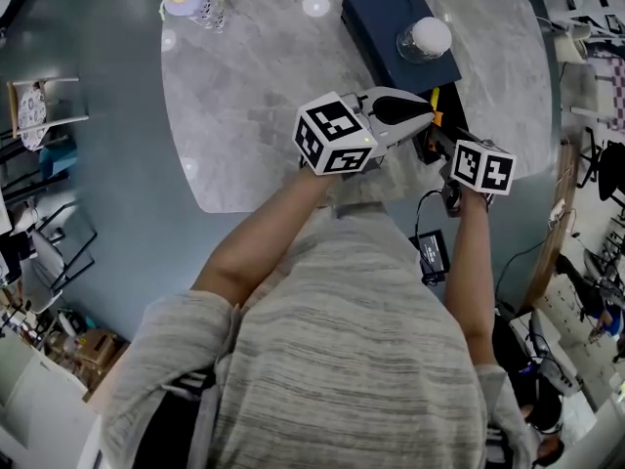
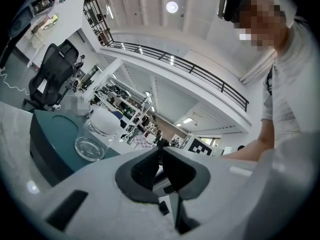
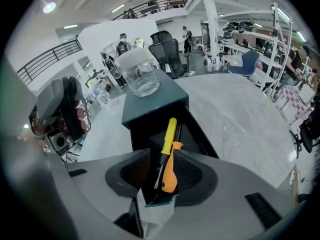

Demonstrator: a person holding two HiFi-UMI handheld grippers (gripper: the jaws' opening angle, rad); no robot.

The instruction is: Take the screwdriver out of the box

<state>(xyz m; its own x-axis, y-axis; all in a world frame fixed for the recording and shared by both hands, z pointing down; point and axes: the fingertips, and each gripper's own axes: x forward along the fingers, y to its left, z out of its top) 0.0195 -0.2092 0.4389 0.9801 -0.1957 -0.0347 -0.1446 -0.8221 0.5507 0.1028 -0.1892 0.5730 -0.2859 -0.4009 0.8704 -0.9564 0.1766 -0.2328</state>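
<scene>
A dark blue box (image 1: 381,22) stands on the marble table (image 1: 254,86), and its black tray (image 3: 202,139) is slid out toward me. In the tray lie a yellow-handled screwdriver (image 3: 169,134) and an orange-handled tool (image 3: 171,171), side by side. My right gripper (image 3: 164,166) points steeply down over the tray. It is open, with both tools between its pads (image 3: 195,171) and neither pressed. My left gripper (image 1: 420,115) hovers level beside the box, in front of the right gripper (image 1: 439,149). Its fingertips (image 2: 161,151) meet, with nothing between them.
A glass jar with a white lid (image 1: 423,39) sits on top of the box. A small bottle with a yellow cap (image 1: 195,0) stands at the table's far left edge. A black device on a cable (image 1: 432,252) hangs below the near table edge.
</scene>
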